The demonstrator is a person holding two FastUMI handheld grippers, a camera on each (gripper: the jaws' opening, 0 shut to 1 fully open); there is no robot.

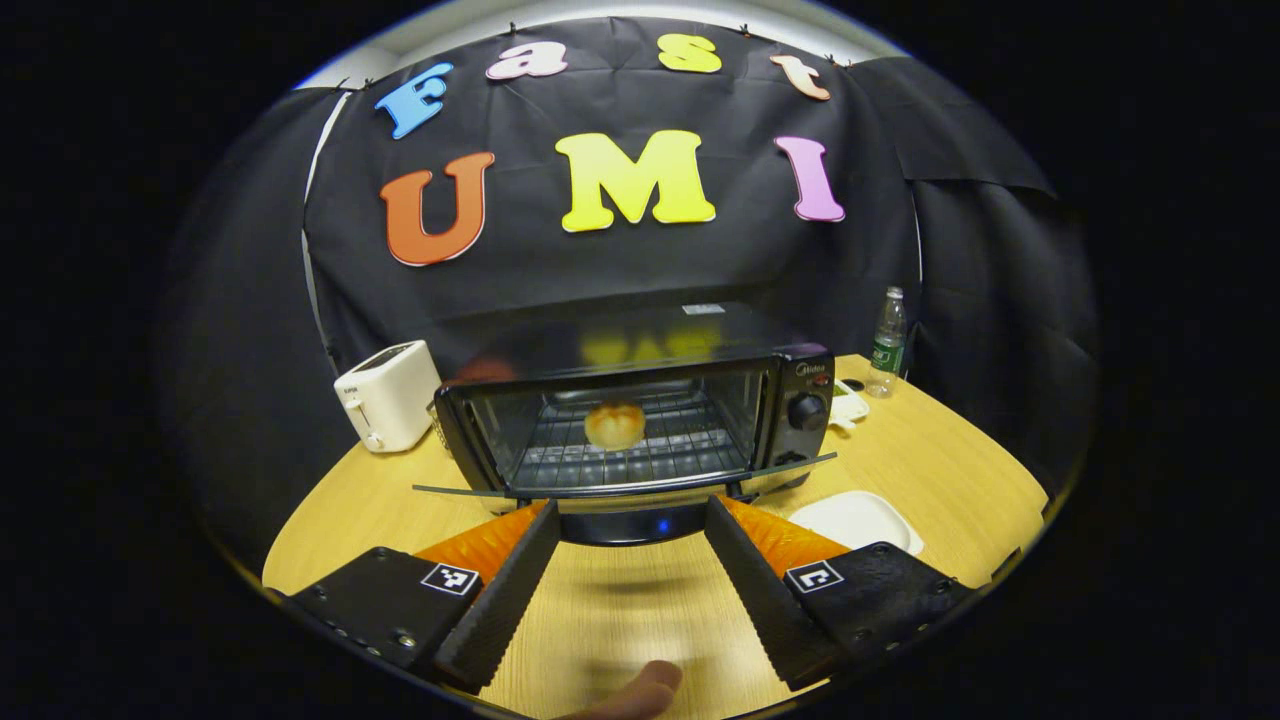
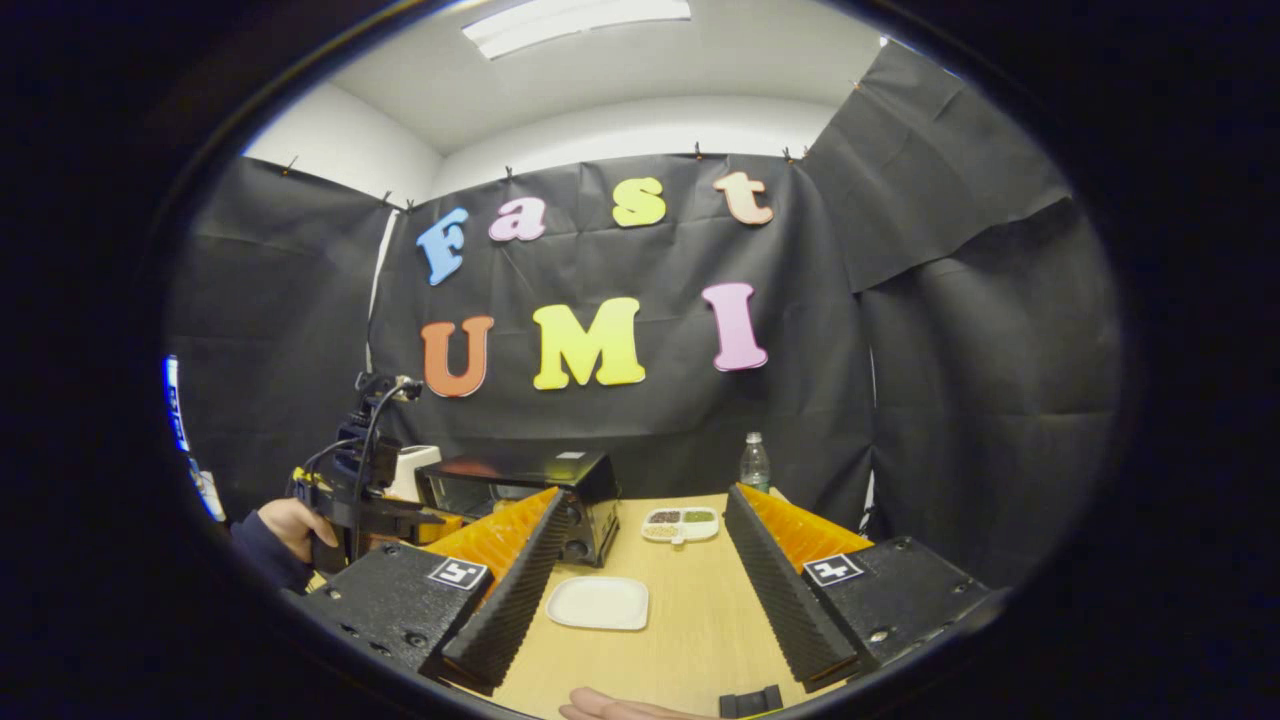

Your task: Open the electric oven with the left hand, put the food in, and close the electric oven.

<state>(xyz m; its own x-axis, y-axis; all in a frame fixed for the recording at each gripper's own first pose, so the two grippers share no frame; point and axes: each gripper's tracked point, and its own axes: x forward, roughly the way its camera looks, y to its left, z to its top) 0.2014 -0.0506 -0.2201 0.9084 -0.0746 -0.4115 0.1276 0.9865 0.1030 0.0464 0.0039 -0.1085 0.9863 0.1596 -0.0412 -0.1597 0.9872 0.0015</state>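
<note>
The small black electric oven (image 1: 640, 420) with a glass door stands at the middle of the pale wooden bench (image 1: 940, 470), its door let down flat toward the left gripper (image 1: 630, 570), whose jaws stand wide with nothing between them, just short of the door's front edge. A round golden bread roll (image 1: 614, 424) sits on the wire rack inside; it looks light and soft, easily squashed. The door is likely stiff, hinged and fragile in its glass, best lifted by its dark front handle (image 1: 630, 522). A brand mark sits above the oven's knob (image 1: 806, 411), too small to read surely. The right gripper (image 2: 640, 590) hangs open-jawed and empty over a white empty plate (image 2: 598, 603).
</note>
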